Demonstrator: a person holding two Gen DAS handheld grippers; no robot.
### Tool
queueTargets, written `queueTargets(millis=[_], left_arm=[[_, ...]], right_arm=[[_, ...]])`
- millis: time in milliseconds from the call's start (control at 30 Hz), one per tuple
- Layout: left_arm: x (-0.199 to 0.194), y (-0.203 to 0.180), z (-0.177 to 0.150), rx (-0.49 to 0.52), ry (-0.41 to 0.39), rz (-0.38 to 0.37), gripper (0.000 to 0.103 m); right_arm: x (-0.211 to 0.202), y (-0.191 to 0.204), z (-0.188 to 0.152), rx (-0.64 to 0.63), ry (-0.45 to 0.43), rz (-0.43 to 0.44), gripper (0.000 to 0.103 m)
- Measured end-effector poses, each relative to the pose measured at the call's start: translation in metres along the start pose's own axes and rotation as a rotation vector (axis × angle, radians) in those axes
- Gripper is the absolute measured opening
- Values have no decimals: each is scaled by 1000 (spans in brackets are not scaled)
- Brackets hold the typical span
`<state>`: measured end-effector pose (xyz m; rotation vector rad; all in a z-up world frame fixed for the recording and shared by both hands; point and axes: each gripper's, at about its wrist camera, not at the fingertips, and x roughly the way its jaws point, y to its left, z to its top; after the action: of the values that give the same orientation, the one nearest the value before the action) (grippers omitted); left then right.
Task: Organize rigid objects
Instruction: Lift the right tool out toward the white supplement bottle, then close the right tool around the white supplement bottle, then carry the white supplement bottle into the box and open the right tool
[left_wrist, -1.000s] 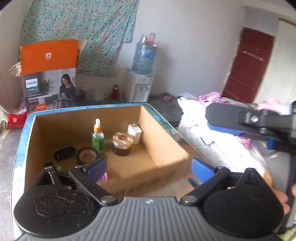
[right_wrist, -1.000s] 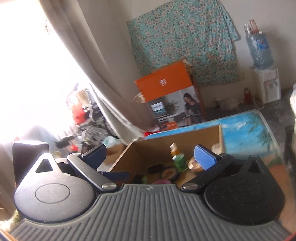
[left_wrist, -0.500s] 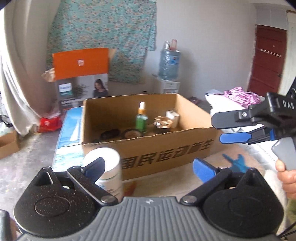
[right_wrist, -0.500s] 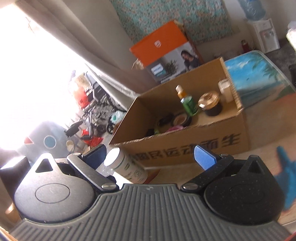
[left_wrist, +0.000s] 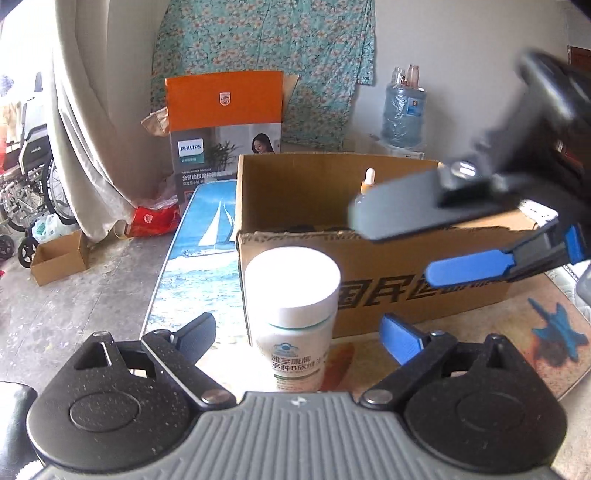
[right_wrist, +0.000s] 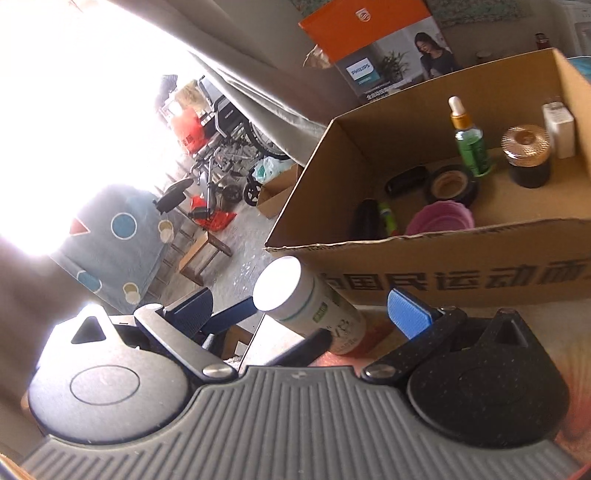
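Left wrist view: a white supplement bottle (left_wrist: 293, 317) is seen upright on the worktop (left_wrist: 480, 343), straight ahead of the left claw (left_wrist: 299, 334) and between its widely spread fingers — untouched, long axis vertical. Just beyond it stands the cardboard box (left_wrist: 406, 288). The right claw (right_wrist: 306, 310), also spread wide and empty, is angled at the same bottle from above. The left claw is judged nearer and better squared.

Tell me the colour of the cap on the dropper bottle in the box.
The dropper bottle is green, with a white bulb over a gold collar; the right wrist view shows it best.
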<state>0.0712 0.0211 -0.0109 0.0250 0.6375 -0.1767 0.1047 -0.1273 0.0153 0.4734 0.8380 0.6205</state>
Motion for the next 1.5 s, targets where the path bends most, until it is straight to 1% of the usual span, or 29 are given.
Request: queueTargets(millis=[100,167,233,267,333,367,400,433,533,667,900,1167,1333,1400,1500], left_arm=[[10,3,-2,-25,27,-15,85],[14,5,-3,-40,40,-21,78],[17,7,-3,-50,54,-20,70],[19,8,-3,-53,62,-15,67],[20,7,-3,-58,70,-12,58],[20,7,-3,-60,73,-13,55],[20,6,-3,-58,74,-9,55],[20,5,-3,-54,72,-5,55],[19,4,-2,-53,75,-1,55],[17,3,-2,-61,82,2,54],[11,-1,-2,-59,92,1,54],[-1,-5,0,-56,76,11,54],[-28,-8,8,-42,30,39,54],[-44,-9,14,-34,-5,54,54],[-70,-12,29,-17,-80,80,54]], right_arm=[[18,3,3,9,12,-5,101],[28,1,4,25,22,-8,99],[36,-3,5,38,32,-12,94],[39,-6,5,45,37,-14,91],[45,-10,5,60,47,-7,82],[47,-11,4,69,54,-2,76],[49,-12,4,74,64,4,68],[50,-14,3,82,66,23,63],[50,-14,4,97,71,54,54],[48,-11,4,78,69,45,53],[44,-11,1,85,70,49,52],[36,-7,-1,67,64,63,53],[20,11,-2,33,48,93,55],[10,22,0,10,31,116,55],[-8,41,6,-32,-17,158,56]])
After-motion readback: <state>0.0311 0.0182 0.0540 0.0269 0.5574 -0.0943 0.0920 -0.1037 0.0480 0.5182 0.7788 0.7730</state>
